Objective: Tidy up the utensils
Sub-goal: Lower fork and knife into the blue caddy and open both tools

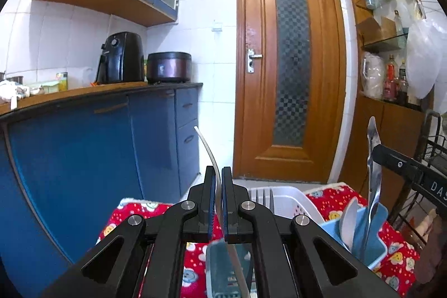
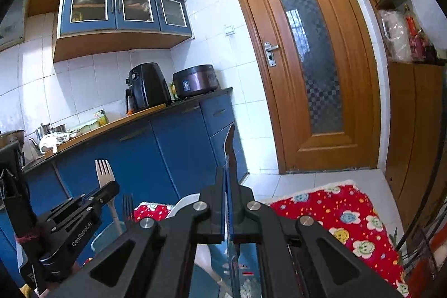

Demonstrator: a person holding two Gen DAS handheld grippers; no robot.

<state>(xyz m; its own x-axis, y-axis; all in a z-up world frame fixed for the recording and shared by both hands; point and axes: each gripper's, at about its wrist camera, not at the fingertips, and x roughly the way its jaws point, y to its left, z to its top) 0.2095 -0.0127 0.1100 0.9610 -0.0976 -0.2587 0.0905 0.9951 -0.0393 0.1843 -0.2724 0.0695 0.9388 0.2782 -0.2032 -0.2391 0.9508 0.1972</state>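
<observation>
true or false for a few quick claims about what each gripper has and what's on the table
1. The left gripper is shut on a pale fork, tines up. True.
2. The right gripper is open and holds nothing. False: its jaws are shut on a metal utensil.
3. The blue holder has nothing in it. False: a white spoon stands in it, and the metal utensil's lower end reaches into it.
4. A red patterned cloth covers the table. True.
5. The door stands wide open. False: it is shut.
</observation>
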